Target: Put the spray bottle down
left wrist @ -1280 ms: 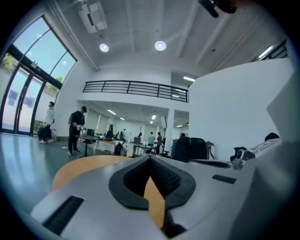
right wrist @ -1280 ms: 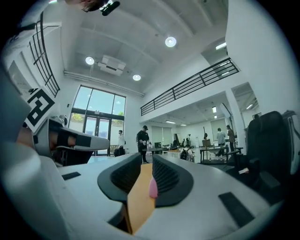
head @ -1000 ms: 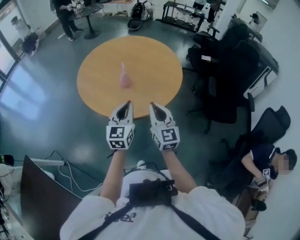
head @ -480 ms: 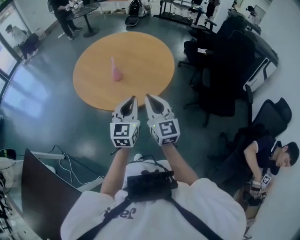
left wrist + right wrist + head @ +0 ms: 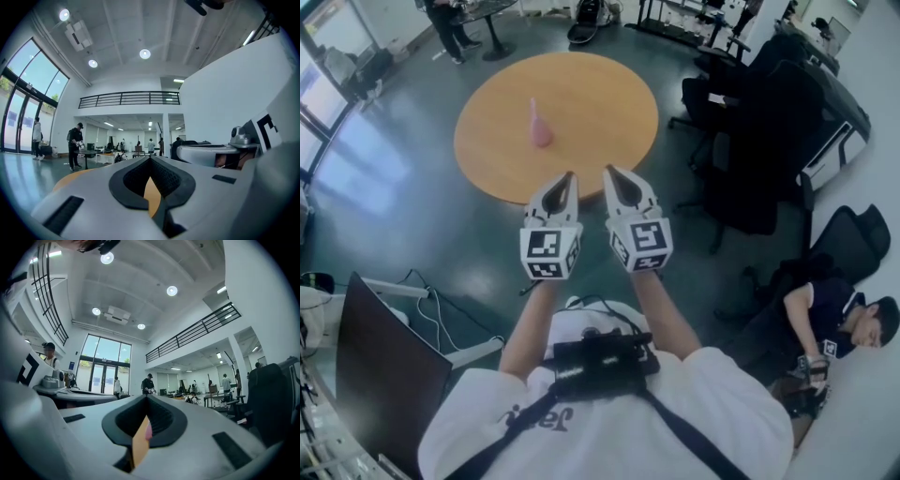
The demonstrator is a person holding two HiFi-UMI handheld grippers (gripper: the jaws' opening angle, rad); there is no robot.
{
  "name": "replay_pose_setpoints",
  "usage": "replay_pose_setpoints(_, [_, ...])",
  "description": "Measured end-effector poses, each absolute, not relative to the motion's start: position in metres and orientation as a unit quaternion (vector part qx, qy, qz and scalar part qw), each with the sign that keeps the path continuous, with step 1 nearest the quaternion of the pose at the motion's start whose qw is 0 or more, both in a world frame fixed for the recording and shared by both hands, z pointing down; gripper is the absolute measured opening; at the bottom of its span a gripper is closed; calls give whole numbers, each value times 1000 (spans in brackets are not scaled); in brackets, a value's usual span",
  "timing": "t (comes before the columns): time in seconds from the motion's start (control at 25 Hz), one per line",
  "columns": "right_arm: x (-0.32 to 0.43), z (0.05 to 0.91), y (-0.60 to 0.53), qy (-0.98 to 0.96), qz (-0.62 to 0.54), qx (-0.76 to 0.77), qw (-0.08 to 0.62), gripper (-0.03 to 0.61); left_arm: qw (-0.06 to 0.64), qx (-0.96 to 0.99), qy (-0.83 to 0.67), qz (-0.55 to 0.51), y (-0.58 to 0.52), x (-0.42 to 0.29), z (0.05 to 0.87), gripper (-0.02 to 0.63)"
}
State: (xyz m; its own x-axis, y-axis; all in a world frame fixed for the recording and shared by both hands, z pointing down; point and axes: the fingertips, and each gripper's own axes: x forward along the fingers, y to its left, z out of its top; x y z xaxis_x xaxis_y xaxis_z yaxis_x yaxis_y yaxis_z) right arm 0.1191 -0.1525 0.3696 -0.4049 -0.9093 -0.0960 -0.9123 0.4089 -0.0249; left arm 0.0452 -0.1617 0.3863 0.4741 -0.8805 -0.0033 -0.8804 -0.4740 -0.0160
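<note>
A pink spray bottle (image 5: 539, 127) stands upright on the round wooden table (image 5: 600, 103), left of its middle, with nothing touching it. My left gripper (image 5: 567, 176) and right gripper (image 5: 611, 172) hang side by side over the table's near edge, both shut and empty, a good way short of the bottle. In the left gripper view the jaw tips (image 5: 150, 158) meet, with only tabletop showing in the slot below them. In the right gripper view the tips (image 5: 146, 396) also meet, and a sliver of the pink bottle (image 5: 148, 431) shows through the slot.
Black office chairs (image 5: 759, 141) crowd the table's right side. A person (image 5: 825, 319) sits low at the right. A dark panel (image 5: 384, 366) and cables (image 5: 431, 309) lie at the lower left. Another person (image 5: 450, 23) stands by a small table at the back.
Both grippers have lifted a little and stayed together, shut and empty. The bottle stands on the table throughout; the head view has shifted slightly.
</note>
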Motion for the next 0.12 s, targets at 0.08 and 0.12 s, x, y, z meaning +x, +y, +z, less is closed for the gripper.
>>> replay_pose_setpoints(0.08, [122,370,-151,837,9,-545,50,21,10,-858,513,-1,-159,46,383,11])
replay_pose_setpoints(0.12, [123,371,-149,837,7,-546,51,21,11,-858,514,0,-157,47,381,11])
